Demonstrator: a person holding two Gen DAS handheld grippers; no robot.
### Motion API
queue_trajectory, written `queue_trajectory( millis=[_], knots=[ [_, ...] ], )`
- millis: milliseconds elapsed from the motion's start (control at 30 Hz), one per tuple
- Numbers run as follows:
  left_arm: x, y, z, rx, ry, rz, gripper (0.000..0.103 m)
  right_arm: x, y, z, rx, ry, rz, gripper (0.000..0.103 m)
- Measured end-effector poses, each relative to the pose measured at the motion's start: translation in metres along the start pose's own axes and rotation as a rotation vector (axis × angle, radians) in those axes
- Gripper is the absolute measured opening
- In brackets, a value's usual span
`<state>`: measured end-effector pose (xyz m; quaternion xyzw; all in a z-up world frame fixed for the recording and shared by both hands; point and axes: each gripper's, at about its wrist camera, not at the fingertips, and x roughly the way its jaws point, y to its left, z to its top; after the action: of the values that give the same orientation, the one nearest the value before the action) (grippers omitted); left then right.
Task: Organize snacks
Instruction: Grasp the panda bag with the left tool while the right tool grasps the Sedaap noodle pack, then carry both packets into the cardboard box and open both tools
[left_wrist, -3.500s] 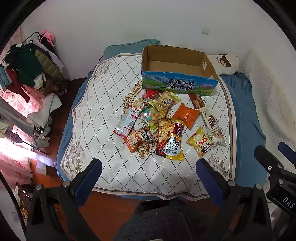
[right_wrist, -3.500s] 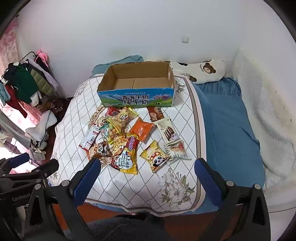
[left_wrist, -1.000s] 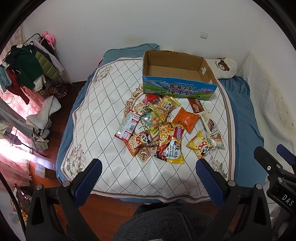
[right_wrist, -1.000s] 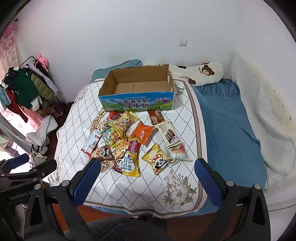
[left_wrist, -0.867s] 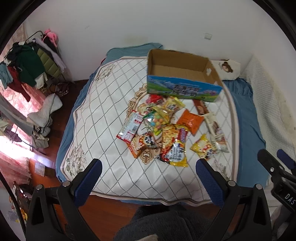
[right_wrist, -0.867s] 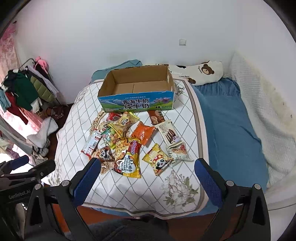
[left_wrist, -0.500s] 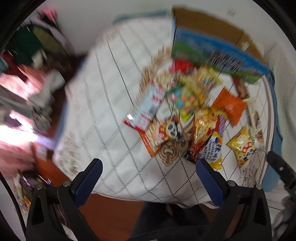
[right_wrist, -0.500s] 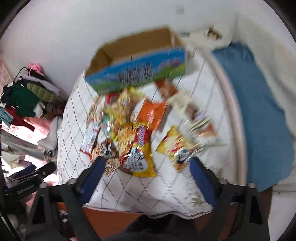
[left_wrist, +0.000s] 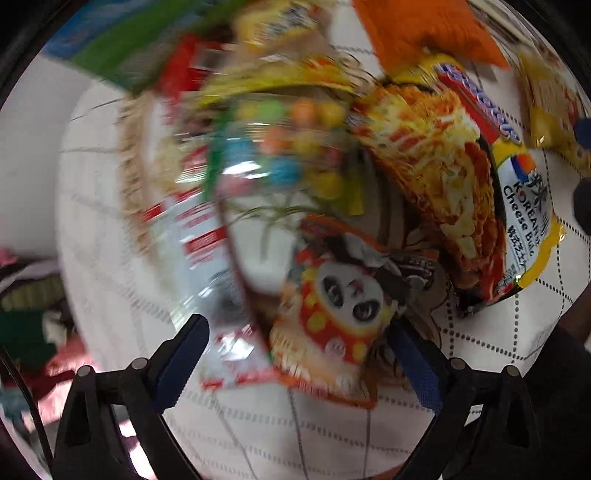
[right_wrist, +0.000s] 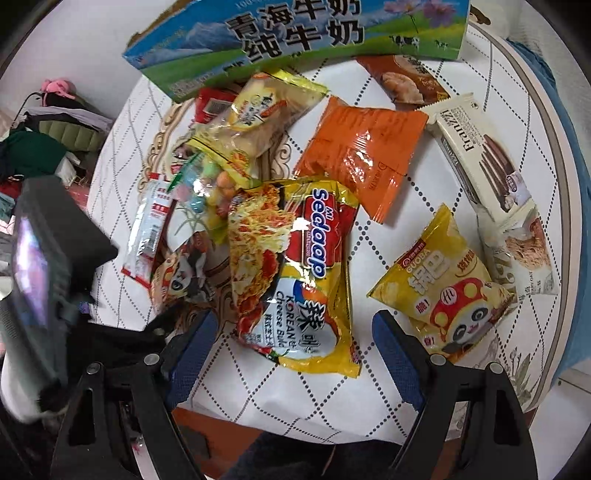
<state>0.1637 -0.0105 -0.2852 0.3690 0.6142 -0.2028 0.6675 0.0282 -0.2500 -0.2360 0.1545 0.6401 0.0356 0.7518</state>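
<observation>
I hold both grippers pointing steeply down at the snacks on the quilt (right_wrist: 424, 218). My left gripper (left_wrist: 295, 354) is closing, the orange panda bag (left_wrist: 332, 321) between its fingers, unpinched. My right gripper (right_wrist: 291, 343) stands apart around the noodle packet (right_wrist: 295, 266), not pressing it. Only the right view shows the milk carton box (right_wrist: 295, 40), its inside hidden, the orange pouch (right_wrist: 358, 151) and yellow panda bag (right_wrist: 443, 288). The left view is blurred.
</observation>
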Motion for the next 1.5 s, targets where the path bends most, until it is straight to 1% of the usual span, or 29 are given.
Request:
queue_trajectory(
  millis=[33,67,100,133,167,200,233,300,367,400,433,533,567,633,733,767,900,967,1000,1033,1067,1100,1133,1167,1233,1267,1333,1400,1500],
  knots=[
    [0.005,0.001,0.002,-0.005,0.000,-0.028,0.079,0.002,-0.001,0.000,0.011,0.002,0.004,0.088],
    [0.008,0.003,0.003,-0.018,-0.001,-0.038,0.075,0.005,-0.002,0.000,0.019,0.006,0.006,0.088],
    [0.009,0.009,0.003,-0.062,-0.009,-0.053,0.073,0.008,-0.002,0.001,0.024,0.010,0.004,0.088],
    [0.009,0.013,0.001,-0.099,-0.015,-0.069,0.067,0.011,-0.002,0.002,0.029,0.012,0.003,0.088],
    [0.007,0.019,-0.001,-0.159,-0.018,-0.097,0.057,0.014,-0.001,0.002,0.034,0.016,0.005,0.088],
    [0.006,0.029,-0.005,-0.243,-0.002,-0.135,0.054,0.016,0.000,0.003,0.038,0.020,0.007,0.088],
    [0.007,0.037,-0.010,-0.328,0.023,-0.174,0.051,0.019,0.002,0.005,0.042,0.022,0.013,0.088],
    [0.014,0.058,-0.029,-0.542,0.082,-0.269,0.051,0.023,0.005,0.010,0.043,0.025,0.020,0.088],
    [0.020,0.068,-0.044,-0.678,0.093,-0.337,0.052,0.030,0.014,0.017,0.040,0.032,0.013,0.088],
    [0.023,0.071,-0.052,-0.727,0.098,-0.355,0.053,0.037,0.018,0.021,0.035,0.042,0.006,0.088],
    [0.026,0.072,-0.056,-0.749,0.097,-0.365,0.053,0.044,0.022,0.025,0.032,0.052,-0.009,0.088],
    [0.031,0.069,-0.061,-0.744,0.084,-0.356,0.054,0.068,0.032,0.035,0.021,0.081,-0.043,0.089],
    [0.037,0.057,-0.067,-0.736,0.081,-0.352,0.055,0.074,0.035,0.037,0.020,0.090,-0.061,0.090],
    [0.050,0.040,-0.064,-0.707,0.084,-0.332,0.056,0.086,0.041,0.038,0.010,0.112,-0.097,0.091],
    [0.055,0.030,-0.068,-0.693,0.087,-0.314,0.056,0.097,0.044,0.039,0.010,0.141,-0.100,0.088],
    [0.059,0.028,-0.055,-0.689,0.086,-0.307,0.058,0.095,0.042,0.035,0.004,0.146,-0.101,0.087],
    [0.070,0.015,-0.045,-0.682,0.077,-0.289,0.064,0.090,0.041,0.011,-0.032,0.193,-0.121,0.087],
    [0.059,0.000,-0.025,-0.676,0.079,-0.278,0.068,0.089,0.041,0.001,-0.026,0.208,-0.117,0.087],
    [0.060,-0.004,-0.025,-0.676,0.077,-0.268,0.068,0.090,0.041,-0.002,-0.023,0.208,-0.117,0.087],
    [0.052,-0.007,-0.018,-0.677,0.075,-0.262,0.068,0.091,0.041,-0.005,-0.015,0.202,-0.115,0.087],
    [0.052,-0.010,-0.018,-0.680,0.068,-0.255,0.067,0.092,0.043,-0.005,-0.011,0.193,-0.118,0.087],
    [0.051,-0.013,-0.019,-0.685,0.059,-0.242,0.064,0.095,0.044,-0.002,-0.008,0.191,-0.123,0.088],
    [0.041,-0.016,-0.014,-0.684,0.051,-0.224,0.054,0.100,0.046,-0.003,-0.002,0.189,-0.129,0.088],
    [0.030,-0.025,-0.006,-0.683,0.043,-0.216,0.052,0.103,0.049,-0.003,-0.002,0.187,-0.142,0.090],
    [0.022,-0.026,-0.006,-0.691,0.034,-0.216,0.048,0.103,0.044,-0.008,-0.020,0.183,-0.169,0.090],
    [0.019,-0.030,-0.007,-0.695,0.027,-0.214,0.047,0.102,0.048,-0.010,-0.030,0.174,-0.180,0.089],
    [0.015,-0.033,-0.011,-0.709,0.022,-0.214,0.047,0.108,0.053,-0.011,-0.044,0.153,-0.175,0.088],
    [0.008,-0.039,-0.016,-0.727,0.014,-0.217,0.047,0.104,0.064,-0.019,-0.047,0.137,-0.168,0.087],
    [-0.007,-0.043,-0.027,-0.751,-0.008,-0.231,0.047,0.092,0.064,-0.027,-0.039,0.134,-0.132,0.087]
  ],
)
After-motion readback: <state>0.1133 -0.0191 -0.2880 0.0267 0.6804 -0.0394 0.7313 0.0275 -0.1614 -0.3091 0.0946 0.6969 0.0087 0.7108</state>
